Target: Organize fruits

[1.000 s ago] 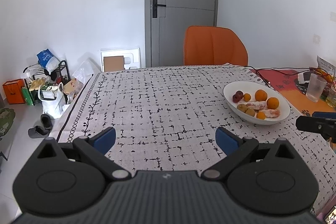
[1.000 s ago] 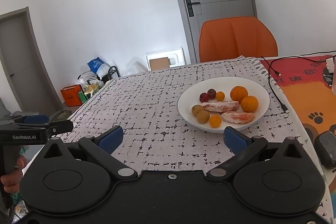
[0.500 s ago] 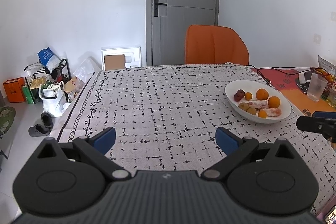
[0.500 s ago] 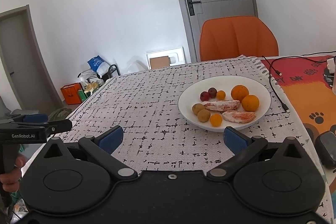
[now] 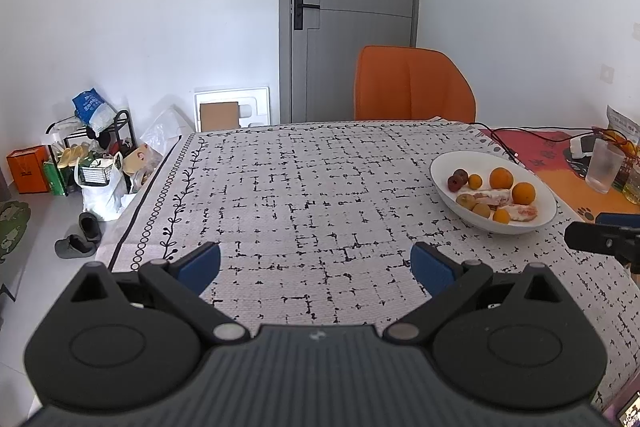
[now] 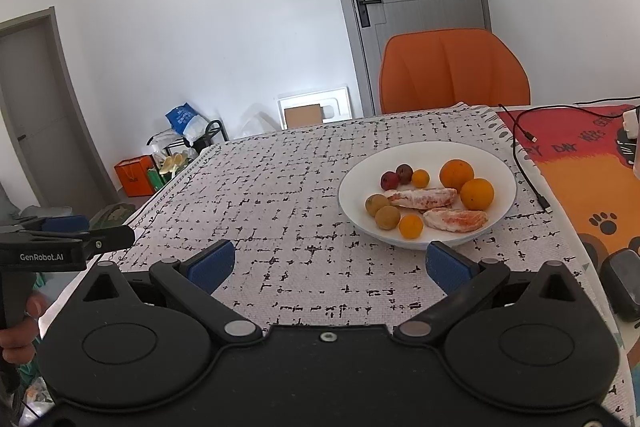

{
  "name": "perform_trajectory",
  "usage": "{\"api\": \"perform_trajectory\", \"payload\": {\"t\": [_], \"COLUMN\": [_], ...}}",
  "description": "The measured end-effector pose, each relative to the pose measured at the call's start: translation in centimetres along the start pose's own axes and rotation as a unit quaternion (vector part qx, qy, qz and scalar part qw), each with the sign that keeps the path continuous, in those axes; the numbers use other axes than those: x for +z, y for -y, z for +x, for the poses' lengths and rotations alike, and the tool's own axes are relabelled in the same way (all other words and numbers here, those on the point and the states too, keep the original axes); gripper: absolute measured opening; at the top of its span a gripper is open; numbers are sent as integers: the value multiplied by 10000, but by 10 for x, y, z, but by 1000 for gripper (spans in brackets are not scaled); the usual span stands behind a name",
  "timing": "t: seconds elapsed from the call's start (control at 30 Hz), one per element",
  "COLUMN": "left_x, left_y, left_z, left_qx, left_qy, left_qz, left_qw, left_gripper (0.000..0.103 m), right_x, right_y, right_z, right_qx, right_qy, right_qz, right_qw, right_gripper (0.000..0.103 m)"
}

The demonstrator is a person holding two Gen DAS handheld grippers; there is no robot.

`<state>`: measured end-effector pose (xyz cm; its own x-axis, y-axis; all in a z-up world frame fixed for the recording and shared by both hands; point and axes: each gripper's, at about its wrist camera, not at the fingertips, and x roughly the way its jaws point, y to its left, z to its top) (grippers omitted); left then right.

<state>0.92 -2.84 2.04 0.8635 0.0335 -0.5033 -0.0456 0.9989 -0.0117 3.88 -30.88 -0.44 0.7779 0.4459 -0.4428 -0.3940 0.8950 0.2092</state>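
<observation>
Both grippers spread wide, empty. Right gripper (image 6: 330, 263) low over desk (image 6: 280, 211); bowl (image 6: 496, 163) just ahead, slightly right of fingers. Left gripper (image 5: 316, 263) well apart from bowl, which sits far right of its fingers. Fruits all in bowl: oranges (image 6: 456, 175), plums (image 6: 390, 180), peeled segments (image 6: 420, 197). Risks: round fruit rolling from fingers; soft segments crushed by hard squeeze; bowl rim nudged on approach; cable (image 6: 528, 171) beside bowl snagged.

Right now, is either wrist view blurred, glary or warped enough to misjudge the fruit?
Left wrist: sharp, even daylight, no glare; fisheye bends the door, and the plate sits squashed near the right edge. Right wrist: fruit crisp and near centre, oranges clear; dark corners only.
</observation>
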Motion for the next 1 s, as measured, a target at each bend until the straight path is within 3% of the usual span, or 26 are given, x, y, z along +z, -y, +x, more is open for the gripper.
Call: {"api": "perform_trajectory", "payload": {"t": [1.0], "left_x": [-3], "left_y": [-3], "left_z": [-1], "left_qx": [-13], "left_qy": [-22], "left_qz": [-11], "left_qw": [10000], "left_gripper": [100], "right_x": [-2], "right_y": [-1], "right_z": [3], "right_qx": [-18], "right_qy": [-68], "right_qz": [-36], "right_qw": [10000], "right_gripper": [103]}}
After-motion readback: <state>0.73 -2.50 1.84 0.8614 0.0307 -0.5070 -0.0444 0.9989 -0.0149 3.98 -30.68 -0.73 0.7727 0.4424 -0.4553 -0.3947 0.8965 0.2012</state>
